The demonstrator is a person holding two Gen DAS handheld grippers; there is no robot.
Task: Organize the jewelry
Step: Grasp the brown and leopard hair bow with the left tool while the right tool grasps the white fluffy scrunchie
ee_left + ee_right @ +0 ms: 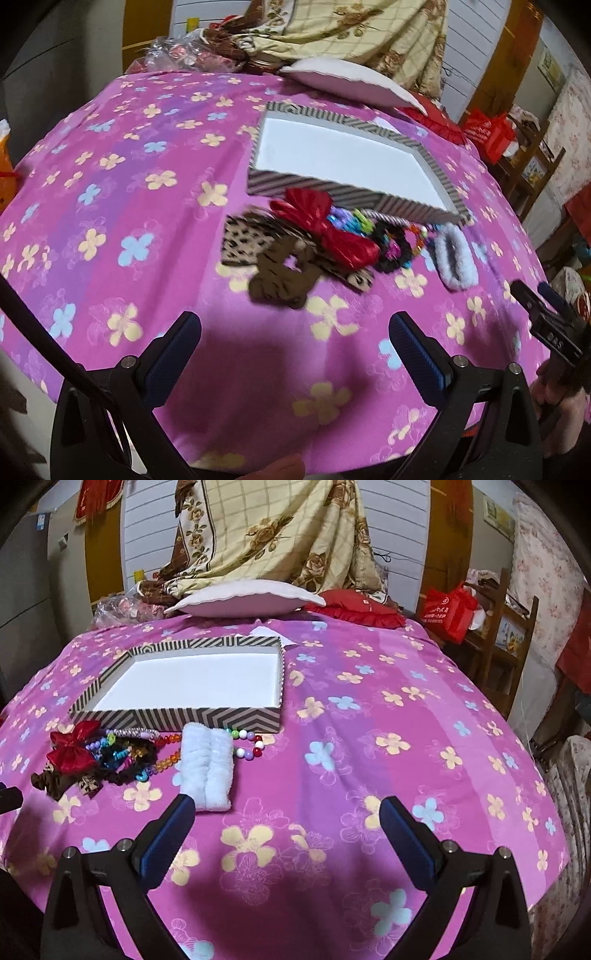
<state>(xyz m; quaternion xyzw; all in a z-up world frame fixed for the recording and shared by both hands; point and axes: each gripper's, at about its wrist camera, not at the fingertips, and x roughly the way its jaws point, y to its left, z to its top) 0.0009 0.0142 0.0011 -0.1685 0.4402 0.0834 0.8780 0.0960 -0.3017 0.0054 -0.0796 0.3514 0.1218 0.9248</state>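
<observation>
A striped box (317, 192) (192, 714) with a white inside lies open on the pink flowered bedspread. In front of it lies a heap of accessories: a red bow (325, 229) (72, 751), a brown scrunchie (284, 280) (55, 781), a leopard-print piece (242, 240), a black scrunchie (393, 247), bead bracelets (247, 744) and a white fluffy scrunchie (454, 260) (208, 768). My left gripper (295, 332) is open, just short of the brown scrunchie. My right gripper (288, 818) is open and empty, its left fingertip beside the white scrunchie. The right gripper also shows in the left wrist view (535, 295).
A white pillow (243, 598) and a red cushion (354, 609) lie at the bed's far end below a hanging floral quilt (273, 531). A wooden shelf with a red bag (448, 613) stands right of the bed. Bare bedspread (406, 738) lies right of the box.
</observation>
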